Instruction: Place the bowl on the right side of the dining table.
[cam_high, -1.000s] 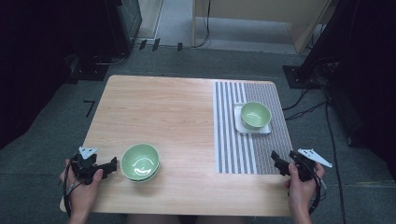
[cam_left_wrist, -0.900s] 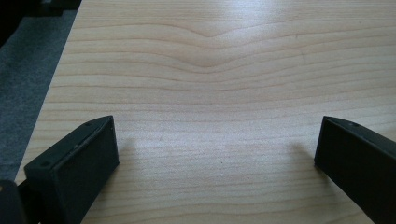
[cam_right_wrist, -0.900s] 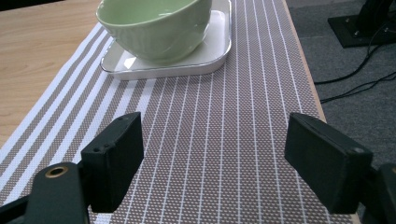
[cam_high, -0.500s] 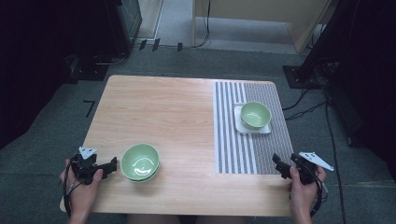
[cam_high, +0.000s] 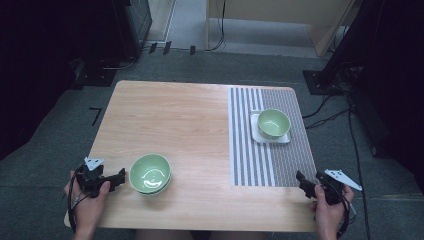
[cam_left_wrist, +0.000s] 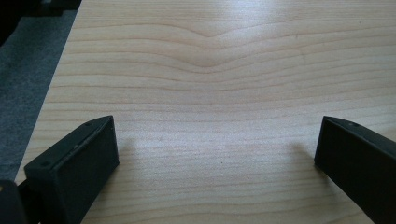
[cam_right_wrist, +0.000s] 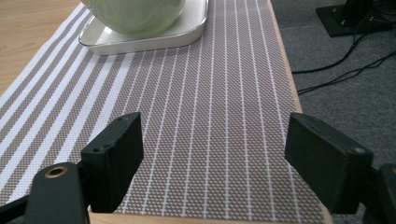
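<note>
The left gripper (cam_high: 116, 178) sits just at 9 o'clock of the near green bowl (cam_high: 150, 173), jaws spread wide, nothing in them. The right gripper (cam_high: 305, 183) is also released, parked at the mat's (cam_high: 265, 160) 5 o'clock corner. I'd come in level and pinch the rim's nearest wall, not the base. The bowl stands upright, mouth up; it's round, so no real long axis. It might be two stacked, hard to tell.

Left claw (cam_high: 120, 176) and right claw (cam_high: 301, 179) both gape wide, held low in the hands.
</note>
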